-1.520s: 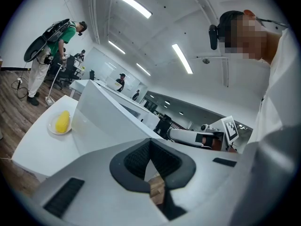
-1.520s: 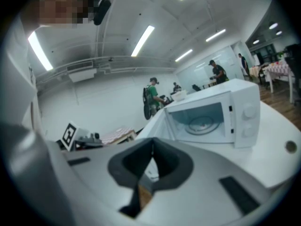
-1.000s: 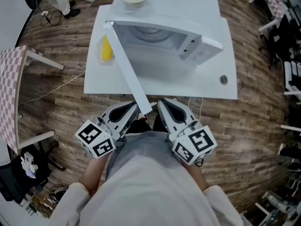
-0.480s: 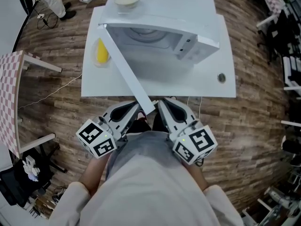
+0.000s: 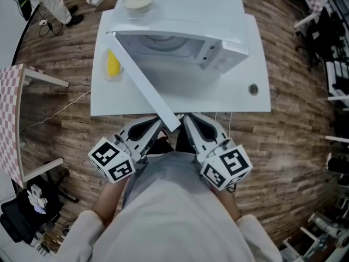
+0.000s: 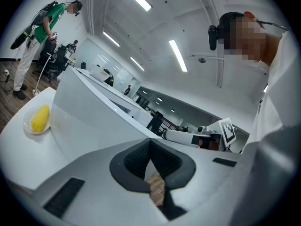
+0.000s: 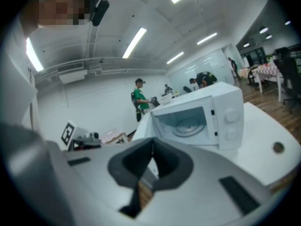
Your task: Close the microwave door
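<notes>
The white microwave (image 5: 185,40) stands on a white table (image 5: 240,100) with its cavity and turntable showing. Its door (image 5: 143,82) hangs wide open, swung out past the table's near edge, its free end between my two grippers. My left gripper (image 5: 156,126) is held low by the person's body, left of the door's tip, jaws shut and empty. My right gripper (image 5: 188,120) sits just right of the tip, also shut on nothing. The door (image 6: 89,121) fills the left gripper view; the microwave (image 7: 197,119) faces the right gripper (image 7: 151,149).
A yellow corn cob on a small plate (image 5: 112,64) lies on the table left of the microwave. A bowl (image 5: 137,0) rests on the microwave's top. A small round object (image 5: 253,89) sits at the table's right. A checkered table (image 5: 12,113) stands left; a person in green (image 7: 139,99) stands far off.
The table and microwave have drifted up and slightly left in the head view as the head moved. Both grippers stay in place, jaws still shut.
</notes>
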{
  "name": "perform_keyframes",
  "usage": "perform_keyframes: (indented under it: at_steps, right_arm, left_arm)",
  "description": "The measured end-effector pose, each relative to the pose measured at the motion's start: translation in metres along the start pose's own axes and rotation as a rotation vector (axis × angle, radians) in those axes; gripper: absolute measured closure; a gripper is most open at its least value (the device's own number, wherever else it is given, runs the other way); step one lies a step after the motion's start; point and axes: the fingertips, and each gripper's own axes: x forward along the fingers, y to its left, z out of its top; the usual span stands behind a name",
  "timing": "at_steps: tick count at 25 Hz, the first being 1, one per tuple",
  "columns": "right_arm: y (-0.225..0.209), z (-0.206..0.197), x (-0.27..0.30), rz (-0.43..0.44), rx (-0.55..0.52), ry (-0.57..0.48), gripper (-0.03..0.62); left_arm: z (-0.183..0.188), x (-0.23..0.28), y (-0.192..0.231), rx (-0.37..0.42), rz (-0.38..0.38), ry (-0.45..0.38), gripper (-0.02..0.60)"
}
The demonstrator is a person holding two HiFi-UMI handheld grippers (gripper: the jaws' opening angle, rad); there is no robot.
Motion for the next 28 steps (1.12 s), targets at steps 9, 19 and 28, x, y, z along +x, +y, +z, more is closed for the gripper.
perform_keyframes:
  at_steps: [9,19,28]
  right_arm:
    - [-0.013,0.005,-0.004,-0.029,0.009,-0.010,0.571]
    - [-0.030,0.012,-0.009,-0.057,0.026,-0.021,0.571]
    - [-0.043,0.018,-0.009,-0.079,0.032,-0.029,0.571]
  left_arm:
    - [0.004,0.013,-0.002,-0.011,-0.026,0.015,0.568]
    - [0.009,0.033,-0.005,-0.009,-0.050,0.028,0.568]
    - [0.012,0.048,-0.004,-0.009,-0.073,0.041,0.568]
